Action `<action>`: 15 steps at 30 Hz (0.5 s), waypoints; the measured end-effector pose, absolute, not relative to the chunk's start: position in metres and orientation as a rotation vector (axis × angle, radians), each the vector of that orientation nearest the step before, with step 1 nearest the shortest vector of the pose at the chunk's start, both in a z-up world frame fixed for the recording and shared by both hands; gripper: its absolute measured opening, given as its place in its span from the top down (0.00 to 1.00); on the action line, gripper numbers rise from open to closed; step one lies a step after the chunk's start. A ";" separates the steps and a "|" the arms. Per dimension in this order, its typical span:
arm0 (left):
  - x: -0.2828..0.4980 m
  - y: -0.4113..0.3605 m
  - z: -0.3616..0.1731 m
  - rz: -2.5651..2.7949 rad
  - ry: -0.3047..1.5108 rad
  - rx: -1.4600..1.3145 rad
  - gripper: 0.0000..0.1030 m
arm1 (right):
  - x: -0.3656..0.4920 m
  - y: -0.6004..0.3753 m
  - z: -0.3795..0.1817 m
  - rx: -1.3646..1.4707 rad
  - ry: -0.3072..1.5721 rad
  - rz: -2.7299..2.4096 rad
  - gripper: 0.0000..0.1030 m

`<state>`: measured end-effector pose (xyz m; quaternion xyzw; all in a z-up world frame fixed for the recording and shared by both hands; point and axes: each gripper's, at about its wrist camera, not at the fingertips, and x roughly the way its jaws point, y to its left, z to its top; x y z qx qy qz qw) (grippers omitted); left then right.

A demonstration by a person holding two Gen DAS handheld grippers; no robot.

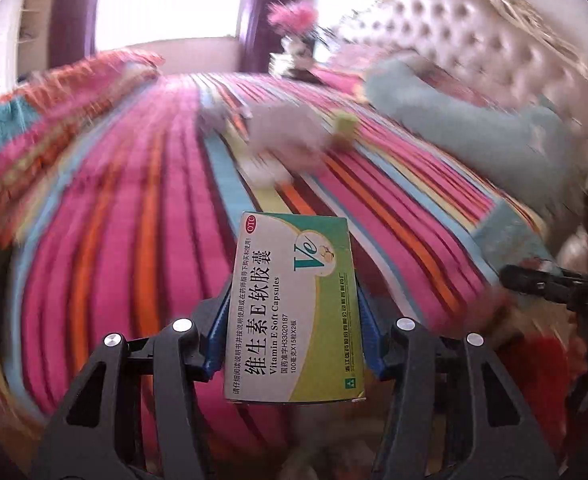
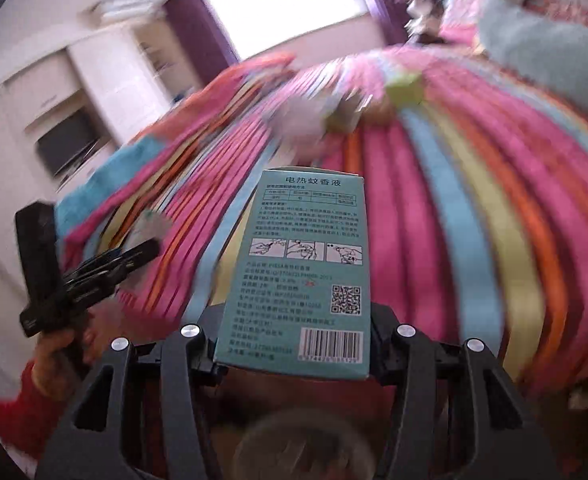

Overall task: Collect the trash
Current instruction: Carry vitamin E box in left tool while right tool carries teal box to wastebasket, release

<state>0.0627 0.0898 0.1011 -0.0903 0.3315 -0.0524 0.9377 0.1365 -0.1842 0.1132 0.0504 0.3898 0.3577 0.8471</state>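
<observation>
My left gripper (image 1: 294, 292) is shut on a white and green Vitamin E capsule box (image 1: 294, 320), its blue fingers (image 1: 221, 320) pressing both long sides. In the right wrist view my right gripper (image 2: 294, 320) is shut on a teal carton (image 2: 302, 264) with a barcode and QR code, and the carton hides its fingertips. Both boxes hang above a bed with a striped pink, orange and blue cover (image 1: 133, 200). Further up the bed lie a crumpled white paper (image 1: 289, 132) and a small green item (image 1: 344, 124), both blurred. Each gripper shows at the edge of the other's view.
A pale blue blanket or pillow (image 1: 454, 120) lies by a tufted white headboard (image 1: 474, 36). Pink flowers (image 1: 294, 16) stand at the far end before a bright window. White cabinets (image 2: 73, 92) line the left wall. A red sleeve (image 2: 17, 412) shows lower left.
</observation>
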 end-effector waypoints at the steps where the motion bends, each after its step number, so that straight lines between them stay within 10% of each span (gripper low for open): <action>1: 0.048 0.082 0.091 -0.138 0.706 -0.205 0.49 | 0.119 -0.186 0.104 0.105 0.866 0.778 0.52; 15: -0.006 -0.016 -0.111 -0.175 1.267 -0.117 0.49 | 0.041 -0.162 -0.077 -0.053 1.387 0.655 0.53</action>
